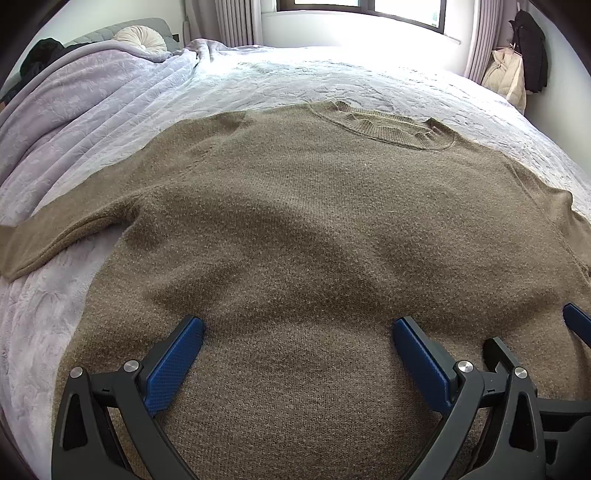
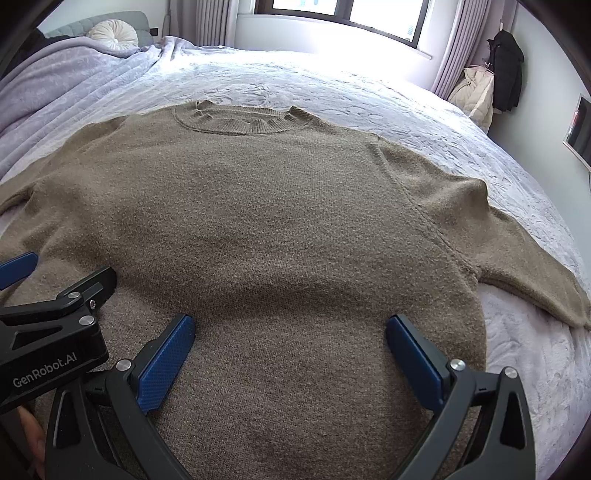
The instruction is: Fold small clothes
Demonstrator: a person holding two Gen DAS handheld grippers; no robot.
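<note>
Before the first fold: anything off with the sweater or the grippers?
Nothing stands out. The brown sweater lies flat on the bed, sleeves spread, collar slightly rumpled. The left gripper and right gripper hover open over its lower body.

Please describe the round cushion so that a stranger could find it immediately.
Start at the bed. Follow the lilac blanket to the grey headboard. The cream round cushion lies there, alone in having a central button with radiating pleats.

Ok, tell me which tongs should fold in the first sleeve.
Either, probably: both the left tongs and right tongs hang open over the sweater, side by side. Left sleeve suits left; right sleeve suits right.
</note>
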